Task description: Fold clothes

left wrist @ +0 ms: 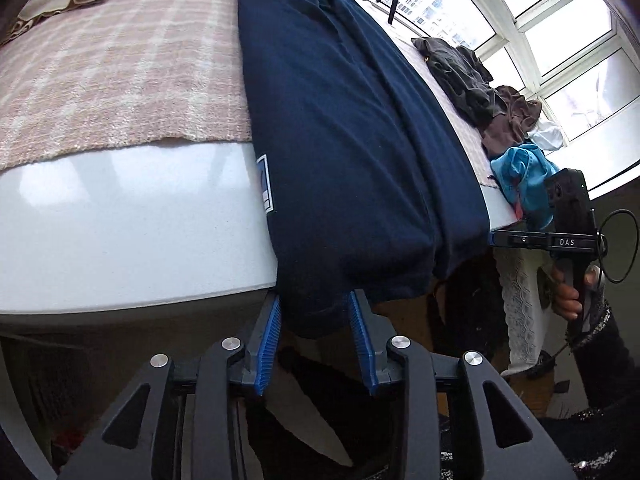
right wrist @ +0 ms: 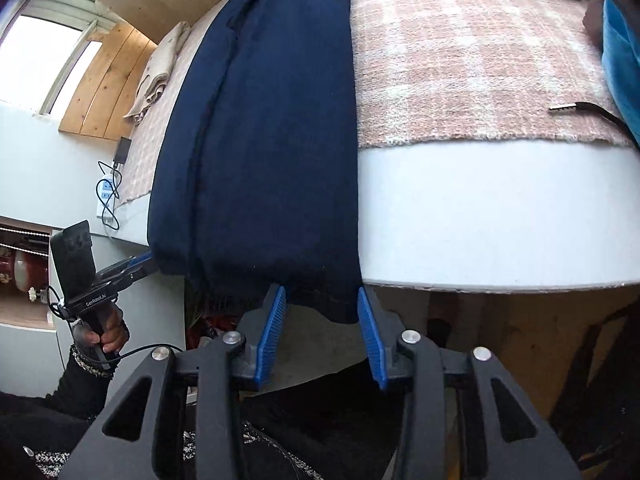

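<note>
Still on the tabletop: navy garment folded long, hem over the edge

Lengthwise along the tabletop (left wrist: 140, 220) lies a navy garment (left wrist: 340, 140), folded into a narrow strip, its near end drooping over the white front edge. A small white-bordered label (left wrist: 265, 184) shows on its left fold. The far end of the garment runs out of the top of both views, so its collar or waistband cannot be made out.

The left claw (left wrist: 314, 320) is spread, its blue pads either side of the hanging hem; whether a pad touches the cloth is hard to tell. The right claw (right wrist: 322, 316) is likewise spread around the hem at the other corner. In the left wrist view the right claw's tips are hidden behind the garment's edge, only its body and the hand gripping the handle (left wrist: 568, 292) showing.

A pink checked blanket (left wrist: 120, 72) covers the tabletop under the garment. To the right sits a heap of unfolded clothes: dark grey (left wrist: 460, 76), brown (left wrist: 512, 116) and bright blue (left wrist: 524, 176) pieces, partly blocked by the right claw's camera housing. Far left, a beige folded item (right wrist: 156, 76) rests on the blanket. Beyond it a power strip (right wrist: 105, 196) with cables hangs by the wall. Below the tabletop everything is dark and unclear.
</note>
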Available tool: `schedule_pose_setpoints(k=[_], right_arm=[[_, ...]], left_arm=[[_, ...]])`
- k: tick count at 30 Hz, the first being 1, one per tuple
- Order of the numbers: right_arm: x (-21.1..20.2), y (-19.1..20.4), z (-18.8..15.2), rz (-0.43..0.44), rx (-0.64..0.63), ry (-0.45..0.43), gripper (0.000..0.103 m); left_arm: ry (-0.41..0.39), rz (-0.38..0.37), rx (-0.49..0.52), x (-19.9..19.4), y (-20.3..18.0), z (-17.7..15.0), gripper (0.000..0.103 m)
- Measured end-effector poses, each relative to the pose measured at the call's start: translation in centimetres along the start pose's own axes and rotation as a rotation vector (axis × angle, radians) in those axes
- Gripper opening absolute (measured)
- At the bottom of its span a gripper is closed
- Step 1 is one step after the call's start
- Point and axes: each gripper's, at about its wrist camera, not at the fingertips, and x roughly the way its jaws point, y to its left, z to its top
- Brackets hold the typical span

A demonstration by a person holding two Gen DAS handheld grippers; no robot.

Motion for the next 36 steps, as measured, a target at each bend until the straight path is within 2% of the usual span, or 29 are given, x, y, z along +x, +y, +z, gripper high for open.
schedule_pose_setpoints(k=[5,9,13,15,19,23,24,27,31,36], right_arm=[[0.9,-0.7,-0.2,0.021,0.046,0.040,0.039],[2.1,-0.8,0.1,0.037,0.079,0.037,0.039],[2.7,-1.0,0.4,0.055,0.097,0.071,0.039],[2.8,-0.6,0.4,0.085,0.078,0.064,0.039],[3.3,0.3,0.3,0.084,0.044,0.066,0.038],[2.8,0.7,0.0,0.123,0.032,0.054,0.009],[2.5,0.9,0.0,0.136,0.031,0.040,0.007],[1.4,1.1,0.4,0.187,0.046,-0.003,0.006],[-0.2,1.3,1.6,0.268,0.087,-0.056,0.005],[-1.9,1.3,3.8,0.351,0.133,-0.111,0.005]], left_arm=[[0.021,-0.047,-0.030,0.2,0.3,0.3,0.033],[0.020,-0.042,-0.008,0.2,0.3,0.3,0.032],[0.023,-0.042,0.015,0.2,0.2,0.3,0.028],[0.020,-0.047,0.028,0.0,0.2,0.4,0.025],[0.029,-0.044,0.067,0.1,-0.1,0.5,0.011],[0.019,-0.059,0.108,-0.4,-0.5,0.4,0.005],[0.016,-0.065,0.117,-0.6,-0.5,0.4,0.005],[0.015,-0.100,0.107,-1.1,-0.4,0.6,0.004],[0.007,-0.188,0.039,-2.6,0.2,1.7,0.004],[-0.036,-0.256,-0.011,-5.2,0.6,5.1,0.004]])
